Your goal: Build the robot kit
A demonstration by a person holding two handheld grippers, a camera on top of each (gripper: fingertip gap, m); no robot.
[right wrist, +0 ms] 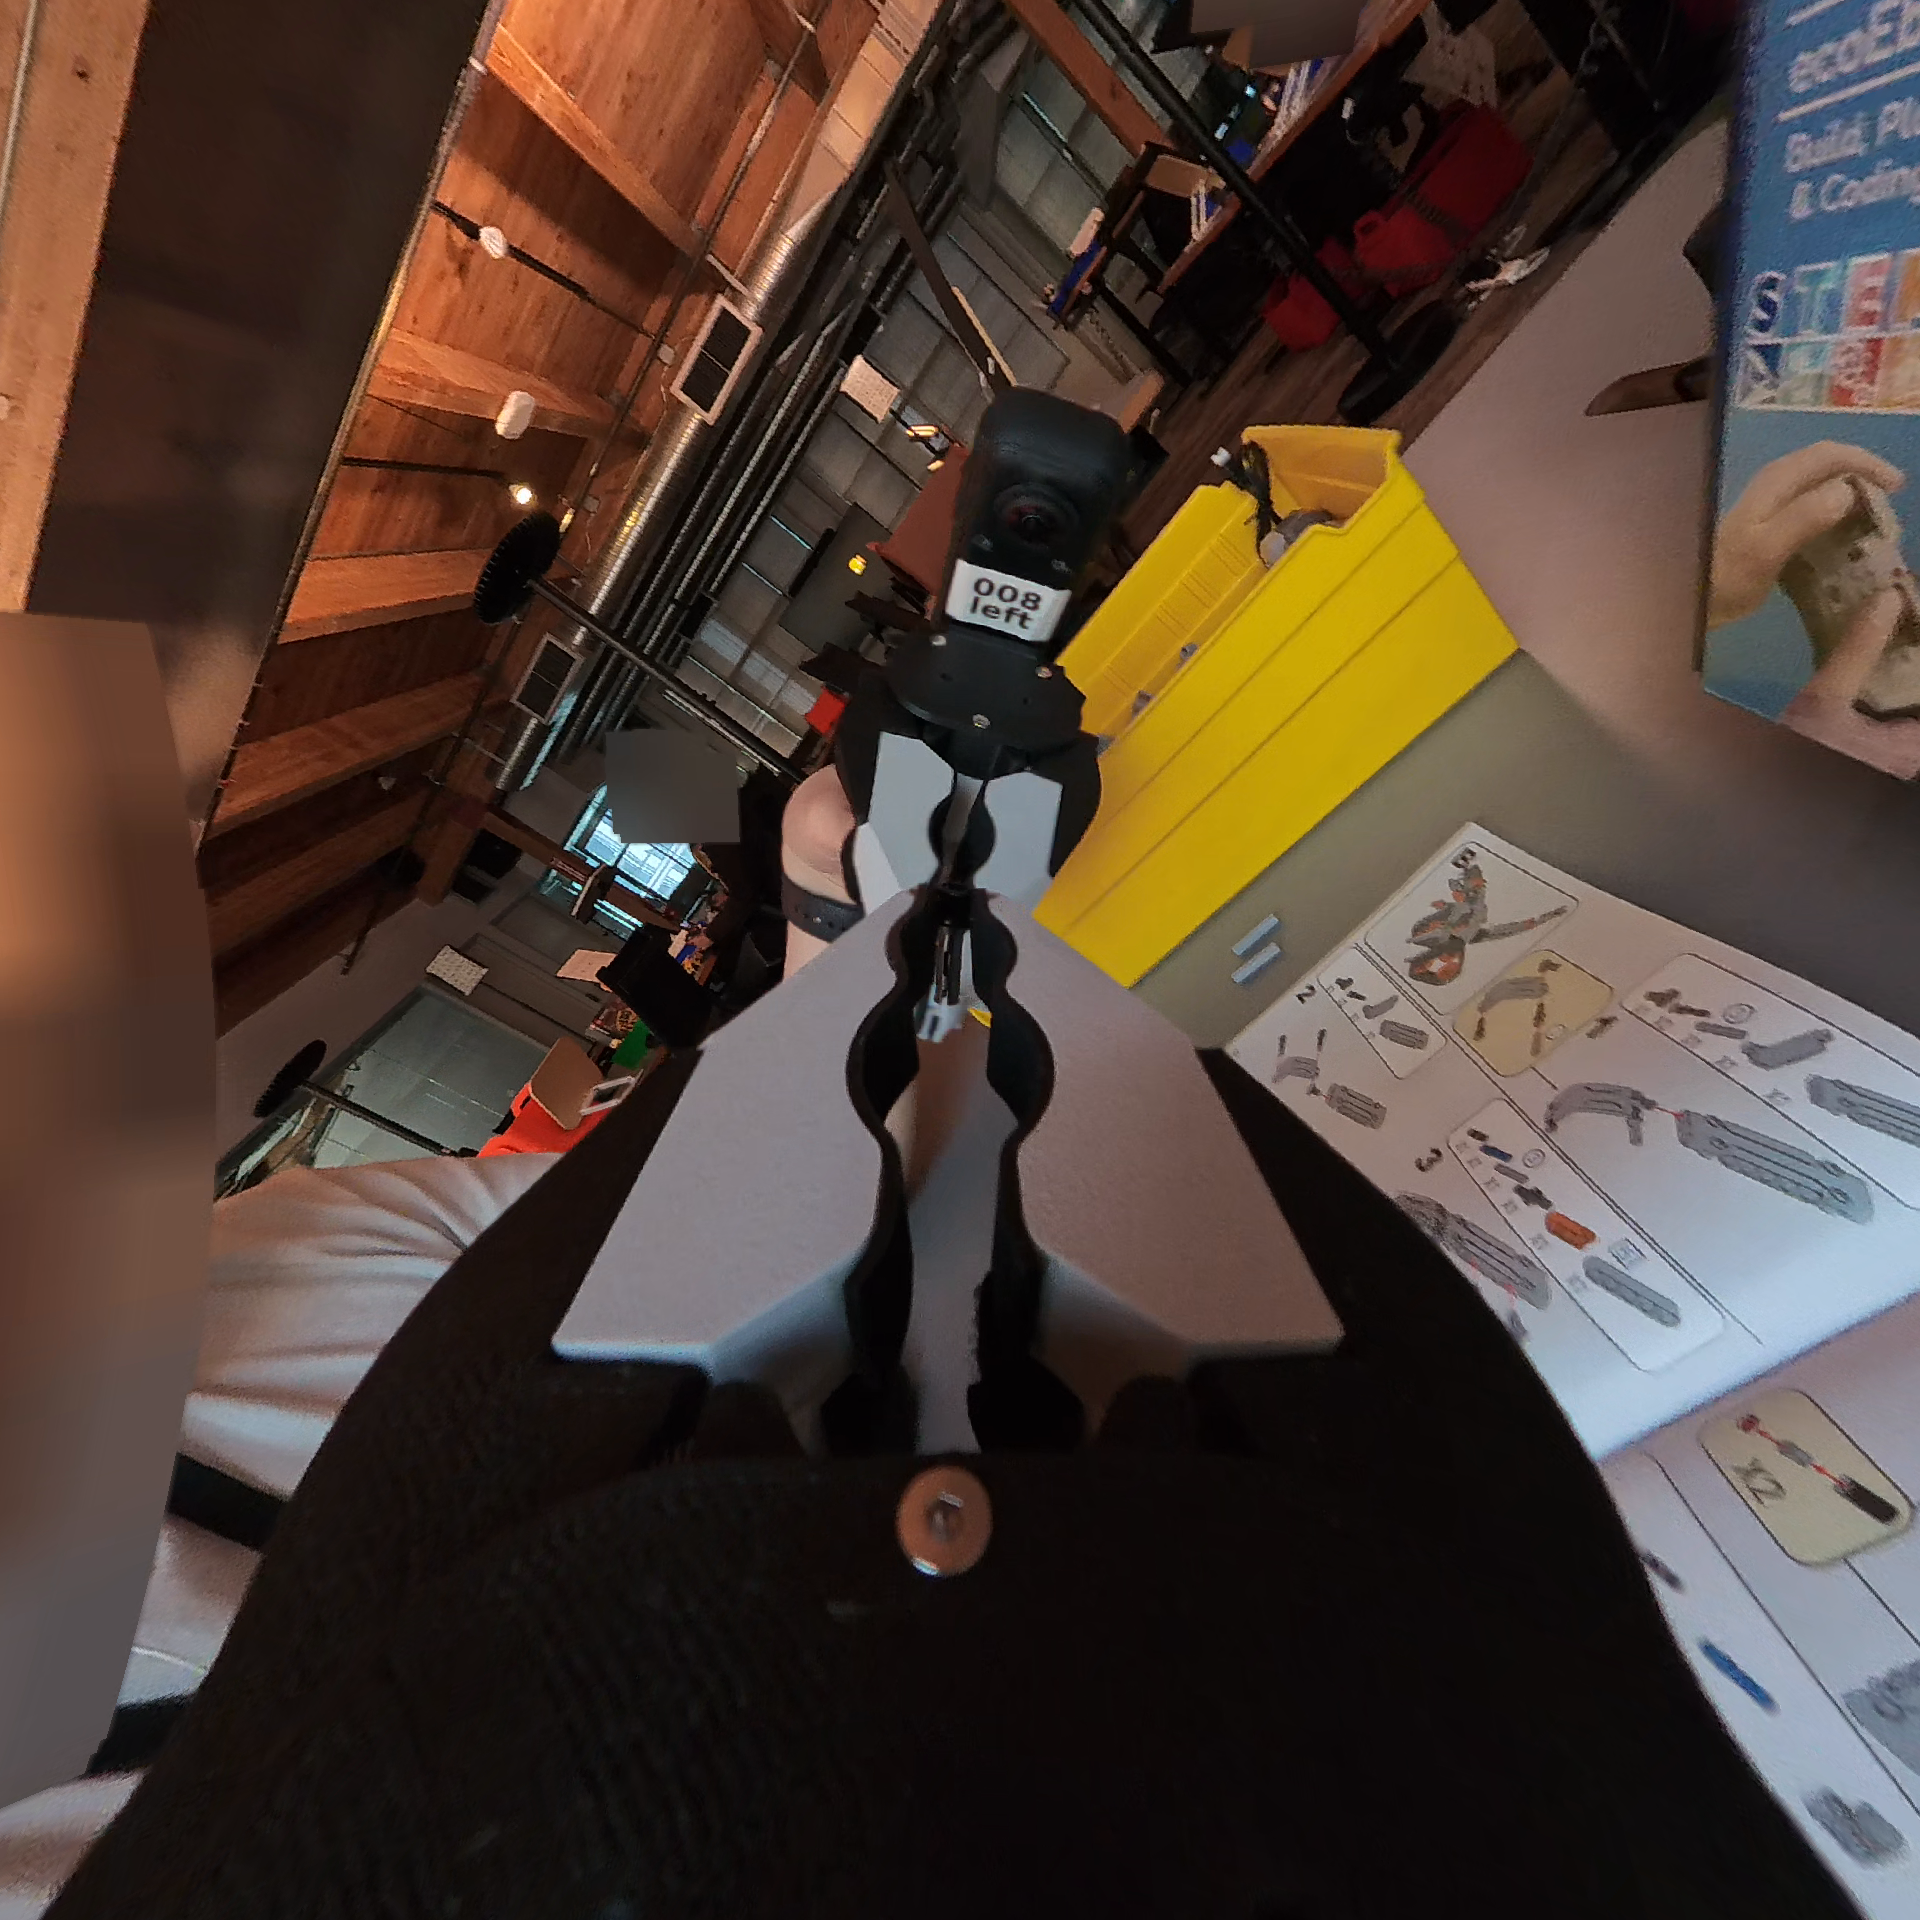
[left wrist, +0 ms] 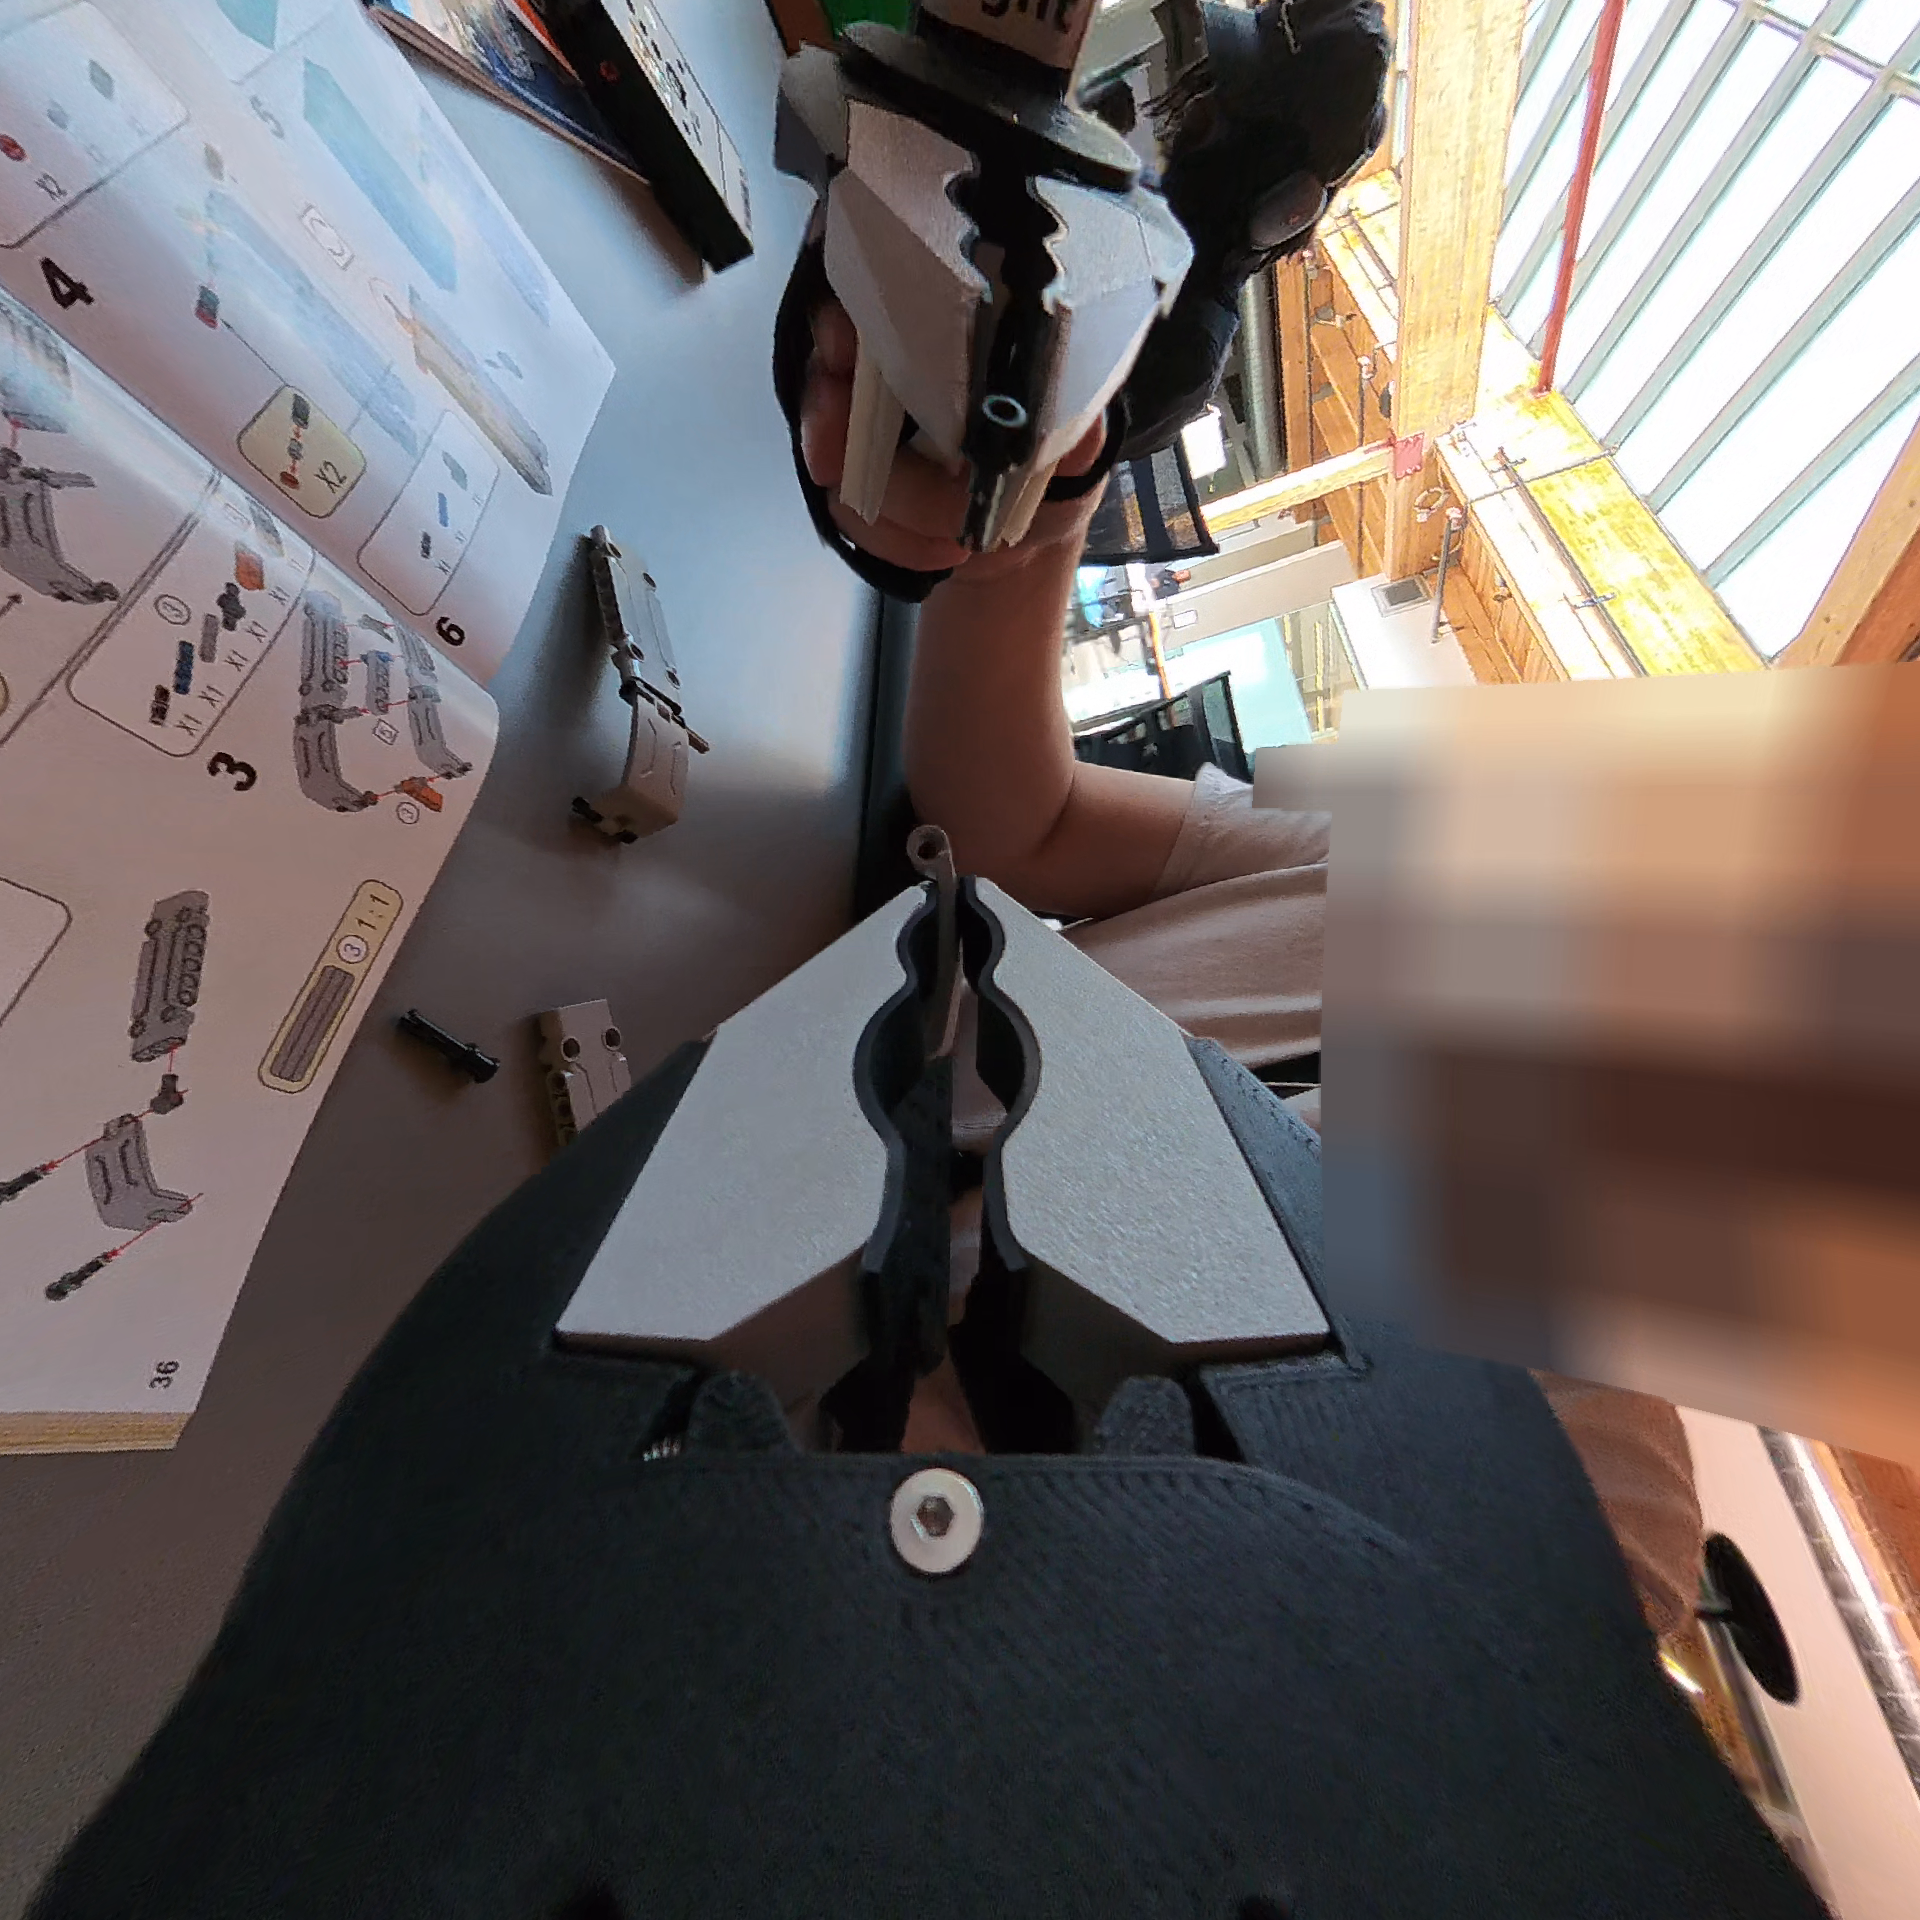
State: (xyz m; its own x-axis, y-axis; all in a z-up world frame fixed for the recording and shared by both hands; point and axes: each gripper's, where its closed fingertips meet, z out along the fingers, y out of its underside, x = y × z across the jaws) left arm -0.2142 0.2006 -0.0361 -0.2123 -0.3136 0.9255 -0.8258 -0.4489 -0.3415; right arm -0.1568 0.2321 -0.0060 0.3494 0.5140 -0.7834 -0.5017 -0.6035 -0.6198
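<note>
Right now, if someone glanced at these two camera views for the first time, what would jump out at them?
The two grippers, raised face to face above the table: the left gripper is shut on a thin dark rod, and the right gripper is shut on a small dark piece with a white part. Next comes the bright yellow bin beyond them, then the open instruction booklet with loose grey building parts beside it.

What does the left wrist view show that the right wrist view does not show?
Only the left wrist view shows the assembled grey plastic brick part, the small black plastic pin and the grey table. Only the right wrist view shows the yellow plastic bin and the blue cardboard box. Both show the open white instruction booklet, the left tool shut on a thin dark grey rod, and the right tool shut on a small dark piece.
</note>
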